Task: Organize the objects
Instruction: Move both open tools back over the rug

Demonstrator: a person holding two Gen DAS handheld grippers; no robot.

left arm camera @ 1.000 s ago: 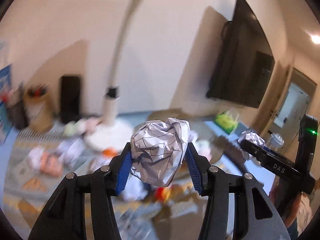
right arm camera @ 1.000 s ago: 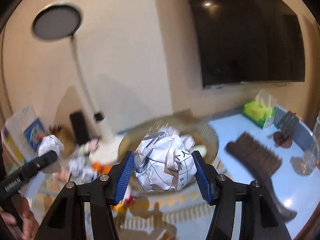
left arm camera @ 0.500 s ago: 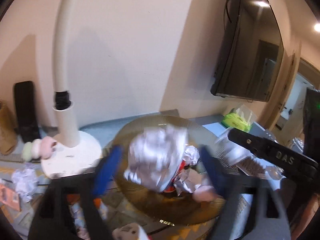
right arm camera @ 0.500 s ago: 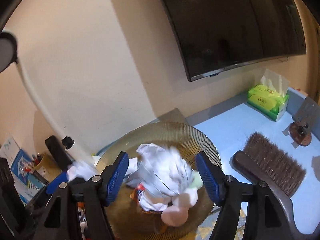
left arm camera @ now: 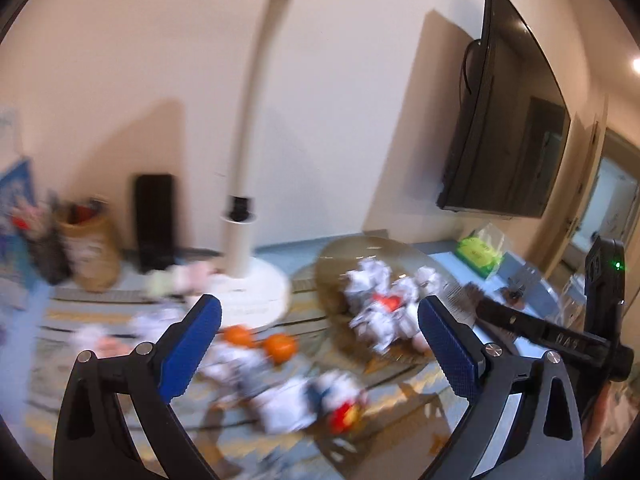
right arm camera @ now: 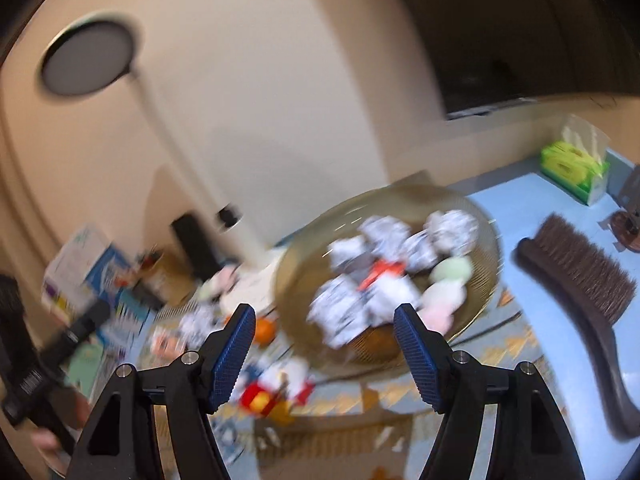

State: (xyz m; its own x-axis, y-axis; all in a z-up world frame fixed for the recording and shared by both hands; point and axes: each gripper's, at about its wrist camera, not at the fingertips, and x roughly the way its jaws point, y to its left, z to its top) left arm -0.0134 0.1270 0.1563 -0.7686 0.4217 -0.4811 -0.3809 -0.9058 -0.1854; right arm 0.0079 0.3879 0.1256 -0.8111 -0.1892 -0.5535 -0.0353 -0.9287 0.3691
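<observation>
Your left gripper spread wide and empty, your right gripper likewise apart and empty, 2 oranges at 12 o'clock, crumpled paper balls piled in the wire basket at 1 o'clock, brush at 3 o'clock.

left gripper: black frame | blue ribbed pads | silver screws | lettering seemingly "DAS"

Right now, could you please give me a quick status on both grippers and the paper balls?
Left gripper open, empty. Right gripper open, empty. Crumpled paper balls piled in wire basket. More litter on the mat, blurred.
</observation>
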